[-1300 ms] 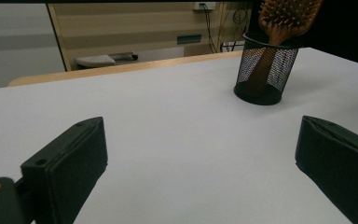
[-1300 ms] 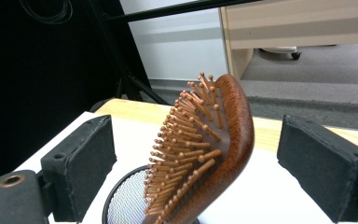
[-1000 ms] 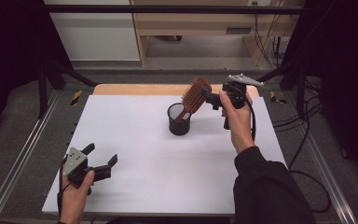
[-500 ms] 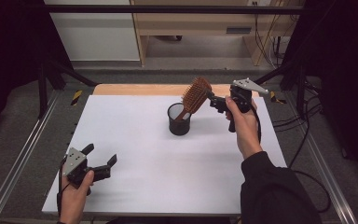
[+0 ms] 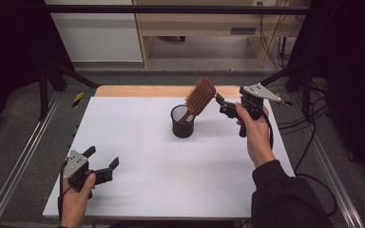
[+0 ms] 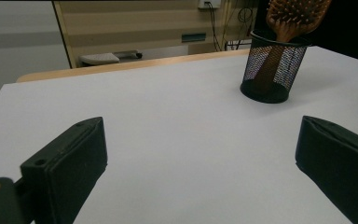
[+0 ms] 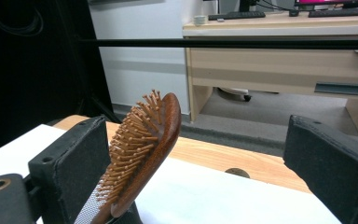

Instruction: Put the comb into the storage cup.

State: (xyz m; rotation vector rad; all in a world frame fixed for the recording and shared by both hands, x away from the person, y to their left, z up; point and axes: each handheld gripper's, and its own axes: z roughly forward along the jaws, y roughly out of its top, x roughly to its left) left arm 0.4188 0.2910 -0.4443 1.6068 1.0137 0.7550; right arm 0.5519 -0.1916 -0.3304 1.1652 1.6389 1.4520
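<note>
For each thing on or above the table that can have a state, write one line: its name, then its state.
Hairbrush: standing handle-down in the cup, leaning, head sticking out, not gripped.
Mesh cup: upright on the table, holding the hairbrush.
Right gripper: open, raised beside the brush head.
Left gripper: open, holding nothing, low at the table's near left.
</note>
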